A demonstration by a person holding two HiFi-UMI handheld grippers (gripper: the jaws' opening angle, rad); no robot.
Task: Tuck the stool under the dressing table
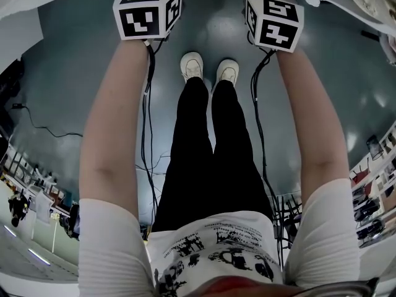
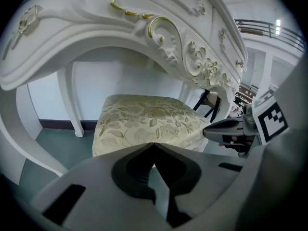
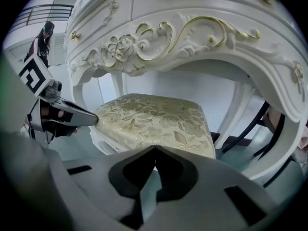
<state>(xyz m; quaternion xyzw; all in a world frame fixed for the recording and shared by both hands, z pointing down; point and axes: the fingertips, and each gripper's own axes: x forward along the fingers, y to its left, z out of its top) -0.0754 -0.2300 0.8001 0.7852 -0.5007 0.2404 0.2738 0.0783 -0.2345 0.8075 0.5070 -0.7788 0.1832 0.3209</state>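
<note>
1. Grey-green floor [image 2: 53,143] lies open beside your cream floral-cushioned stool [image 2: 144,119], which sits under the arch of the white carved dressing table [image 2: 96,37].
2. Your left gripper [image 2: 154,144] and right gripper [image 3: 155,147] are clenched on nothing, near the cushion's front edge.

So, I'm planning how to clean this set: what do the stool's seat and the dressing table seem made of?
The stool's seat looks like woven upholstery fabric, cream with a gold floral pattern and slight sheen; rounded edges suggest padding. The dressing table looks like carved wood or moulded resin, hard to tell, painted glossy white with gilt scrollwork.
</note>
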